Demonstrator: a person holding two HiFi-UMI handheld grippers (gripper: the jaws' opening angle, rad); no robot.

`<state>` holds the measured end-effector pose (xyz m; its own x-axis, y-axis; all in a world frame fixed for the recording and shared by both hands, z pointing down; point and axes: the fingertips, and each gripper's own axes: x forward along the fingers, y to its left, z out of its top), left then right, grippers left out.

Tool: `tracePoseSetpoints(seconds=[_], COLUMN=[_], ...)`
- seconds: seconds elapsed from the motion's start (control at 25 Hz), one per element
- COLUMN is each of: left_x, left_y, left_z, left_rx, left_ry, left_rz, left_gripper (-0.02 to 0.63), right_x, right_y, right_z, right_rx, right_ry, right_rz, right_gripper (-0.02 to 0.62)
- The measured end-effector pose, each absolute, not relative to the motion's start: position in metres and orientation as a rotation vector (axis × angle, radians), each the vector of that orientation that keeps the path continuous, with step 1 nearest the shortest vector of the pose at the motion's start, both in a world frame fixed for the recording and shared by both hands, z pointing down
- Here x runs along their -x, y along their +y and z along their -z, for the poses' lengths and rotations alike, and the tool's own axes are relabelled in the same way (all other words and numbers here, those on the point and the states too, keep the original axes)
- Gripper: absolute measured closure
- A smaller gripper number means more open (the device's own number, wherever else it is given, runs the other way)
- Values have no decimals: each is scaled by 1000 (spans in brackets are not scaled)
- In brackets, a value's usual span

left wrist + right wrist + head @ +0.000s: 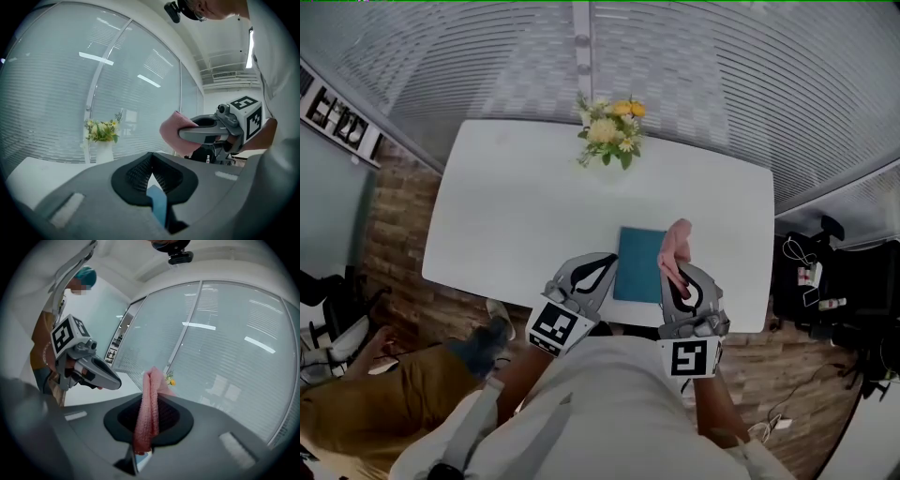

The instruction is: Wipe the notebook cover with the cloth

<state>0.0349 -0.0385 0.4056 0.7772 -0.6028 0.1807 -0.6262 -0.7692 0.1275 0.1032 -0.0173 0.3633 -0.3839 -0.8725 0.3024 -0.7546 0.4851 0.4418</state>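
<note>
A teal notebook [637, 264] lies flat near the front edge of the white table [506, 216]. My right gripper [677, 277] is at the notebook's right edge, shut on a pink cloth [677, 246] that sticks up out of the jaws. The right gripper view shows the cloth [149, 401] pinched as a folded strip between the pads of my right gripper [149, 417]. My left gripper [598, 270] hangs just left of the notebook, jaws together and empty. In the left gripper view, a sliver of the notebook [158, 204] shows below my left gripper [151, 174].
A vase of yellow and white flowers [612, 131] stands at the table's far edge, against the window blinds. A seated person's leg and shoe [478, 342] are at the left, below the table's front edge. Black equipment and cables [834, 281] fill the floor at the right.
</note>
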Motion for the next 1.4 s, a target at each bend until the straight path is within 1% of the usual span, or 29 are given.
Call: tracePoseSetpoints(seconds=[0.68, 0.92, 1.2, 1.4], left_x=[-40, -45, -55, -61], left_y=[-45, -40, -29, -28], left_z=[-558, -597, -650, -668], left_rx=[-2631, -2581, -2492, -2488], left_ry=[-828, -762, -667, -630], left_rz=[-503, -569, -666, -708], left_gripper=[611, 611, 611, 611], right_x=[-79, -80, -91, -94], right_y=[-63, -80, -100, -111], right_z=[-534, -580, -660, -681], right_rx=[-875, -778, -591, -560], right_ry=[-1921, -1846, -1738, -1683], right_rz=[582, 564, 587, 575], right_gripper=[568, 568, 568, 568])
